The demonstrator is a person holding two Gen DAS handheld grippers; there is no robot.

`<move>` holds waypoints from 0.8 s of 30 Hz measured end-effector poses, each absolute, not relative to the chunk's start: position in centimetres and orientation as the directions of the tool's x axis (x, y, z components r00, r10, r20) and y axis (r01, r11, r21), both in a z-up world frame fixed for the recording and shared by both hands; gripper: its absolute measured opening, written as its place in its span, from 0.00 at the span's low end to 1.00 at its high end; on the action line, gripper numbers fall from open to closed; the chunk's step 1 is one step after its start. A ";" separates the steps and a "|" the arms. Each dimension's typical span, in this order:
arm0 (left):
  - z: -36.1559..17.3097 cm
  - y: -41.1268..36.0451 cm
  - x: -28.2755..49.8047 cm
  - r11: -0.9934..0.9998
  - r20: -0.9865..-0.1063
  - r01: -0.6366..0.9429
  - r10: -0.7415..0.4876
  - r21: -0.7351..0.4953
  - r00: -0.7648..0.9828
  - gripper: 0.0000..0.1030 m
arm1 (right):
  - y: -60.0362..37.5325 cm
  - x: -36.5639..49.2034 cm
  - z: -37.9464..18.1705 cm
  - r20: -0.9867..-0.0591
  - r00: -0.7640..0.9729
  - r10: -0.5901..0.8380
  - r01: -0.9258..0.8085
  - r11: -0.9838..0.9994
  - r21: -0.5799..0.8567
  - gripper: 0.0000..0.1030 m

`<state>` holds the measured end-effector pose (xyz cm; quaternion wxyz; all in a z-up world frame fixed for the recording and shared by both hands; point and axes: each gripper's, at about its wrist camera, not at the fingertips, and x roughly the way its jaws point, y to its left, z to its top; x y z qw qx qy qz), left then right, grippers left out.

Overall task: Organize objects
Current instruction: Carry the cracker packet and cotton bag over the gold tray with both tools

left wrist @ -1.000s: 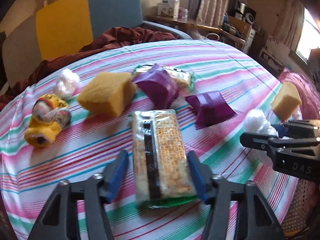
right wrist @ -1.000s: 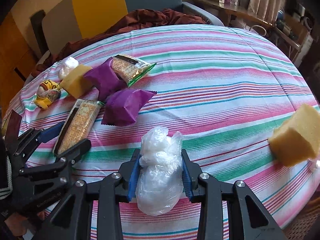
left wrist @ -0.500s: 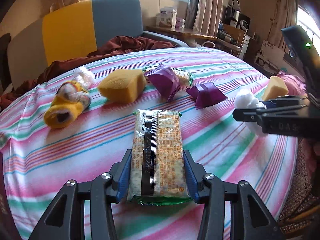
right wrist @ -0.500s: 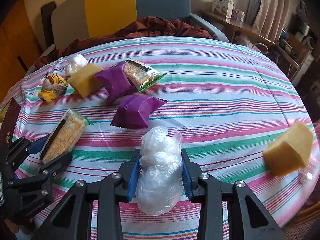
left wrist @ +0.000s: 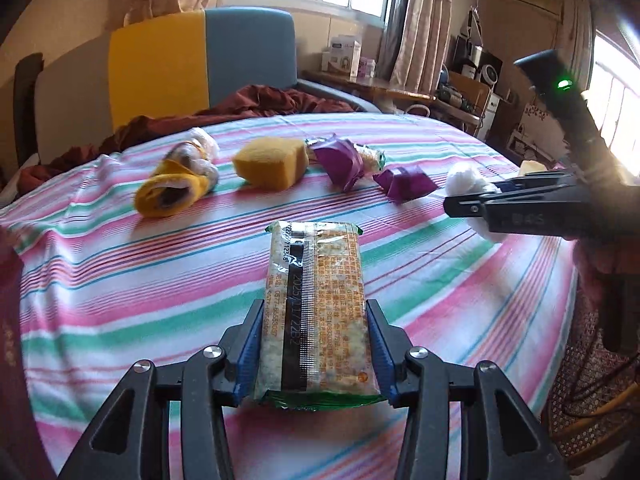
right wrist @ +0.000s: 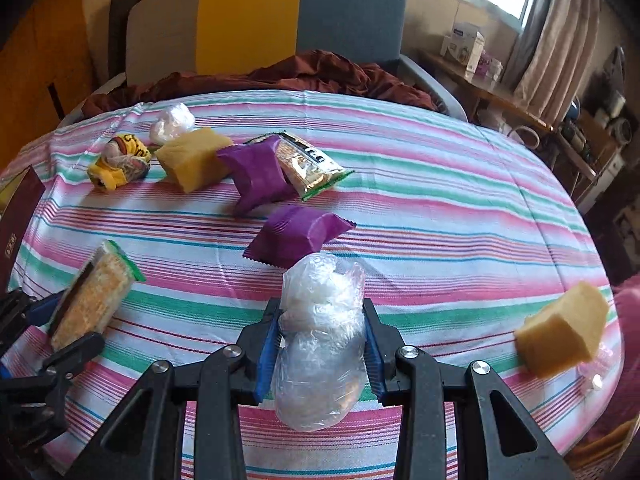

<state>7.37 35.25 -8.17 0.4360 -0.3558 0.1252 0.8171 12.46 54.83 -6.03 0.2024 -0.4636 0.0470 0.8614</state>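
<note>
Since a second ago: both grippers have come up off the striped tablecloth [left wrist: 120, 280], each with its catch, so the table looks lower and farther off in both views.

Left wrist view: left gripper [left wrist: 315, 344] is clamped on the cracker pack [left wrist: 316, 304], blue pads squeezing its long sides, pack pointing forward and held above the cloth. Right gripper's side profile shows at the right edge.

Right wrist view: right gripper [right wrist: 320, 344] is clamped on the clear plastic bag [right wrist: 320, 340], a soft crinkly bundle that bulges out above and below the pads, held over the near edge of the table.

Doing it well: my guess, each one goes next to its twin at the far left cluster. Keep the squeeze steady on the bag, it looks slippery. Set the pack down flat, and don't let the two arms cross.

Count, right wrist view: two cracker packs, other one [right wrist: 310, 164] at the back; two plastic bags, second [right wrist: 172, 122] far left; two purple pouches [right wrist: 296, 236] and [right wrist: 256, 174]; two yellow sponges [right wrist: 192, 158] and [right wrist: 560, 332]; one rolled yellow sock [right wrist: 120, 158].
</note>
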 end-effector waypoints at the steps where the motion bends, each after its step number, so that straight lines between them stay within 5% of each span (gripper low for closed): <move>1: -7.8 34.5 7.5 -0.590 -0.681 -0.799 0.634 -0.119 -0.367 0.47 | 54.6 12.4 -6.0 -0.813 -0.489 0.316 -0.386 -0.914 -0.123 0.37; 24: -2.2 22.9 5.5 -0.694 -0.590 -0.692 0.649 -0.199 -0.480 0.47 | 51.5 12.0 -5.3 -0.758 -0.550 0.350 -0.288 -0.932 -0.221 0.37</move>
